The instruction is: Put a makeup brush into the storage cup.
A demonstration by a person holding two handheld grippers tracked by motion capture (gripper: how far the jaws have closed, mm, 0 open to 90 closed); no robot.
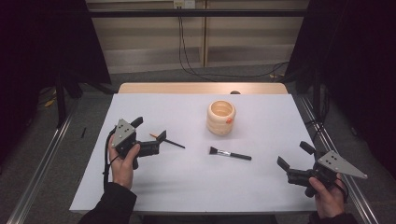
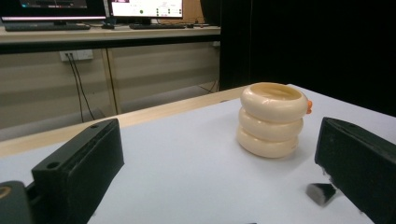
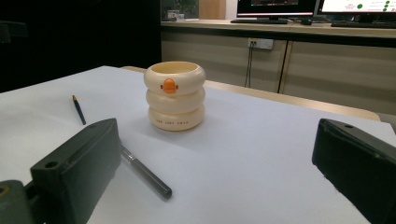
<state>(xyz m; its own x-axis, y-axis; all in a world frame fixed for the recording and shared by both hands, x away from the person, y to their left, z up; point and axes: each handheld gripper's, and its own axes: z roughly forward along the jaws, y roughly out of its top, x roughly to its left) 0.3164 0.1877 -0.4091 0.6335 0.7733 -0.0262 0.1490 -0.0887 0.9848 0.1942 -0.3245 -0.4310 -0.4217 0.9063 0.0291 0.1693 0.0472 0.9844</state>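
Observation:
A cream cup (image 1: 221,117) made of three stacked rings, with an orange knob on its side, stands upright mid-table. In front of it lies a black makeup brush (image 1: 229,154), bristles to the left. A dark pencil (image 1: 172,143) with an orange end lies left of the brush. My left gripper (image 1: 149,129) is open, one jaw right beside the pencil. My right gripper (image 1: 294,156) is open at the right front, empty. The left gripper view has the cup (image 2: 272,119) and the brush bristles (image 2: 321,192). The right gripper view has the cup (image 3: 175,95), pencil (image 3: 78,109) and brush handle (image 3: 144,172).
The white table top (image 1: 261,186) ends in a wooden strip (image 1: 201,88) at the far edge. Metal rails (image 1: 42,168) run along both sides on the floor. Cables hang behind the table against a cabinet (image 1: 154,42).

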